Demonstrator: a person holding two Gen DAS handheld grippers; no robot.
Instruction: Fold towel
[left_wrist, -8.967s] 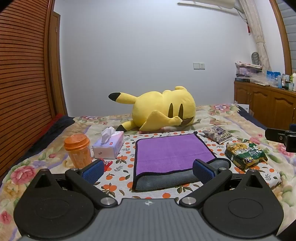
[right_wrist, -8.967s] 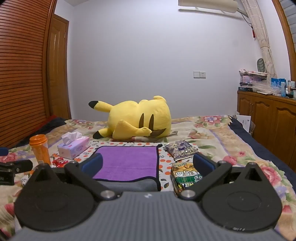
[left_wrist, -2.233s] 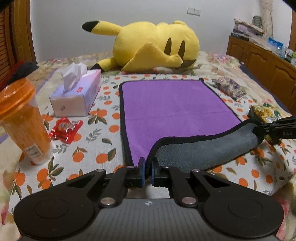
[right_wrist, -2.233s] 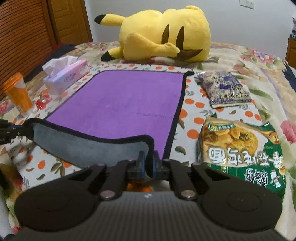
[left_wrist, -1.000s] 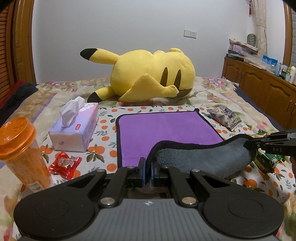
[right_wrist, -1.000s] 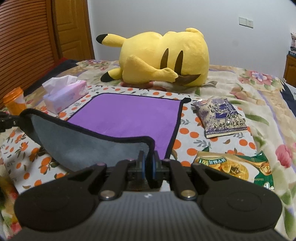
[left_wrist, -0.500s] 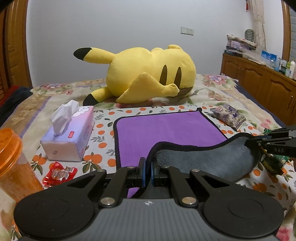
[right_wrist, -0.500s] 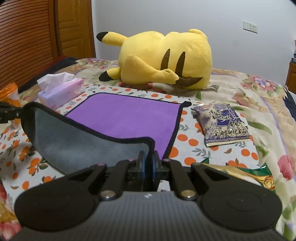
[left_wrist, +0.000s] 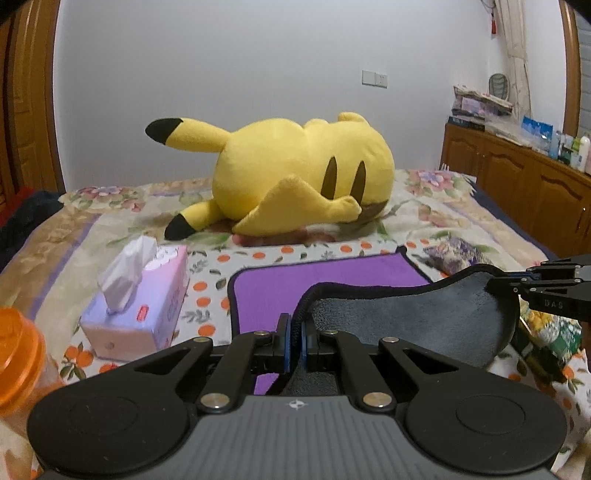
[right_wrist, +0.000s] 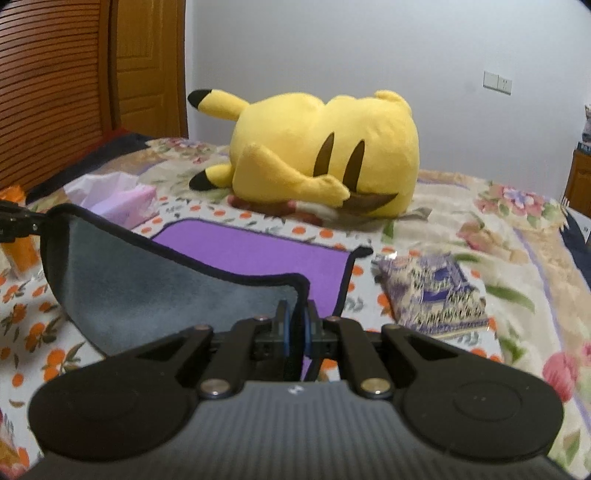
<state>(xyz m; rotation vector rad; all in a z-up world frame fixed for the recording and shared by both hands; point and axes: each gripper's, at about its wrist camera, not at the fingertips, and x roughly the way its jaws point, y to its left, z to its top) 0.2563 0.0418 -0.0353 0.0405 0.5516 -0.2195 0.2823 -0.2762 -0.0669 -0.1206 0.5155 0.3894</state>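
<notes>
The towel (left_wrist: 325, 280) is purple on top with a grey underside and a black hem. Its far part lies flat on the bedspread. My left gripper (left_wrist: 294, 339) is shut on the near left corner, and my right gripper (right_wrist: 296, 326) is shut on the near right corner. Both corners are lifted, so the grey underside (right_wrist: 155, 280) hangs between them and faces me. The right gripper shows at the right edge of the left wrist view (left_wrist: 546, 284). The left gripper shows at the left edge of the right wrist view (right_wrist: 18, 221).
A yellow plush toy (left_wrist: 295, 184) lies just beyond the towel's far edge. A tissue box (left_wrist: 140, 299) and an orange cup (left_wrist: 18, 358) stand to the left. A purple snack packet (right_wrist: 436, 291) and a green one (left_wrist: 550, 332) lie to the right. Wooden cabinets (left_wrist: 517, 192) line the right wall.
Both grippers have lifted the near edge higher and carried it forward toward the plush toy. More grey underside shows and less purple is visible.
</notes>
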